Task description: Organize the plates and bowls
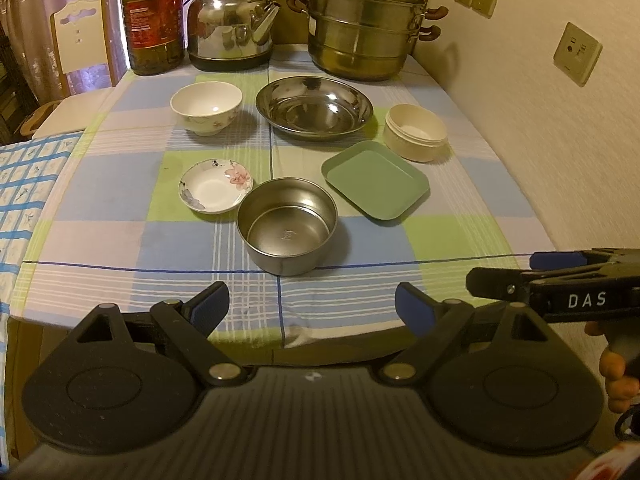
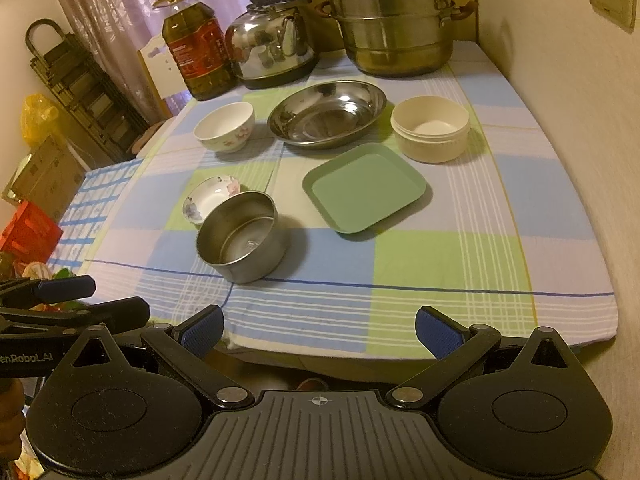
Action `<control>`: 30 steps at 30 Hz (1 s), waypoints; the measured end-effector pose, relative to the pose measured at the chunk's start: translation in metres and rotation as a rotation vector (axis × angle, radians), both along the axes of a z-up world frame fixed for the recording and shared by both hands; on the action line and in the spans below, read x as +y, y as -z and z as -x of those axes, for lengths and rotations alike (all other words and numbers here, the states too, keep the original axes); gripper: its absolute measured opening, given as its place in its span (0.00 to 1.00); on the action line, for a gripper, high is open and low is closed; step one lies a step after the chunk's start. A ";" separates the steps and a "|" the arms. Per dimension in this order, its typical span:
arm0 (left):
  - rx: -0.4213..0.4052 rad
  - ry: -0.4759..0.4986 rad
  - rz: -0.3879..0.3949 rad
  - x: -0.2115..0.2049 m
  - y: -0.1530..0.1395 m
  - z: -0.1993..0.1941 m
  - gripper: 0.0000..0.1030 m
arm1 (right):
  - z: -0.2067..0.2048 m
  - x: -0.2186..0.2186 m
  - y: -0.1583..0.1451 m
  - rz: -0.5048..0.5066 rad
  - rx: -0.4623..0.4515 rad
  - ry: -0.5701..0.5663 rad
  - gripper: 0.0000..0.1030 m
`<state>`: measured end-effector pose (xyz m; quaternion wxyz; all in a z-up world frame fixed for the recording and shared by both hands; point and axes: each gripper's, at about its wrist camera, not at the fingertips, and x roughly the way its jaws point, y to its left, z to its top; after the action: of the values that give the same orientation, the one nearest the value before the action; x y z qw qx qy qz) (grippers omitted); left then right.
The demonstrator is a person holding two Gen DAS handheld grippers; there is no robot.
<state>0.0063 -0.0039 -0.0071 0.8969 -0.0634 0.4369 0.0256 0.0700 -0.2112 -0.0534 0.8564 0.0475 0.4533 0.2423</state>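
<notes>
Nearest the camera in each wrist view is a black handheld tool with blue pads. Both the left tool and the right tool are spread wide, hold nothing, touch nothing, and hover at the near edge of the tabletop, which is covered by a blue, green and white checked cloth. Beyond them, closest to the tools, sits a small steel bowl, upright and empty. Just beside it to the left lies a floral saucer; whether the two touch cannot be told. To the right of the steel bowl, apart from it, lies a green square plate. Farther back, from left to right, stand a white floral bowl, a wide steel basin and a cream round container, all empty. Along the far edge stand an oil bottle, a steel kettle and a stacked steamer pot. A hand grips the right tool's handle.
</notes>
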 end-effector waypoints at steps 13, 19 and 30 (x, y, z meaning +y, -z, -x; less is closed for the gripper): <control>-0.019 0.023 -0.023 0.018 0.010 -0.042 0.83 | -0.022 -0.035 0.014 -0.045 0.002 0.159 0.99; -0.033 0.100 -0.006 0.030 0.016 -0.082 0.75 | -0.040 -0.041 0.017 -0.072 -0.016 0.222 0.99; 0.019 0.282 0.004 0.043 0.045 -0.174 0.54 | -0.083 -0.036 0.035 -0.088 -0.024 0.344 0.99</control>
<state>0.1804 0.0394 -0.0518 0.8874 -0.0028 0.4499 -0.1008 0.1529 -0.2477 -0.0889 0.8877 0.1592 0.4171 0.1123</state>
